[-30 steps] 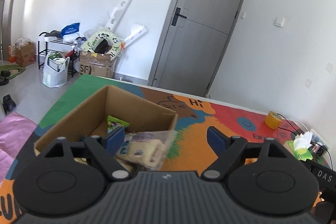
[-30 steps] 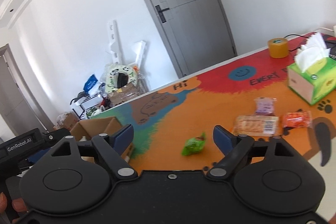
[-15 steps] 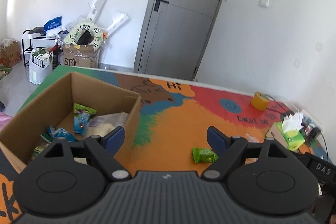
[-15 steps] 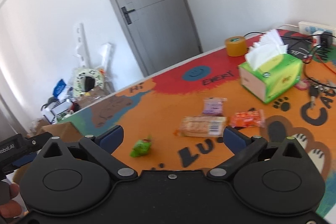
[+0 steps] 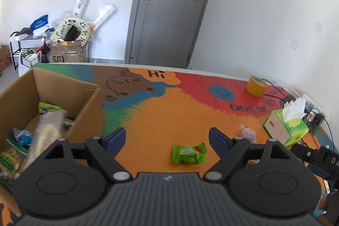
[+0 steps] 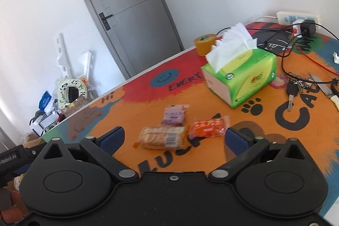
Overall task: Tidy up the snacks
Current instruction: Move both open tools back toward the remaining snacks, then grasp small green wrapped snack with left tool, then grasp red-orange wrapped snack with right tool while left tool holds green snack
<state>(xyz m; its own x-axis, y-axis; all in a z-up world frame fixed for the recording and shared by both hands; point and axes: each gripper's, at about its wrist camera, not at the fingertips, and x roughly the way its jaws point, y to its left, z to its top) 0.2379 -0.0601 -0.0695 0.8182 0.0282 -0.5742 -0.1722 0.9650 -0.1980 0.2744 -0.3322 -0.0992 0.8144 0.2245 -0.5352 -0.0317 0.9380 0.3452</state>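
Left gripper (image 5: pixel 167 137) jaws wide apart, empty; green snack packet (image 5: pixel 188 154) on the bench (image 5: pixel 169 111) just ahead between them, cardboard box (image 5: pixel 63 86) to their left. Right gripper (image 6: pixel 173 138) jaws, just opened wide, empty; biscuit packet (image 6: pixel 162 138) and orange packet (image 6: pixel 208 127) lie between them.
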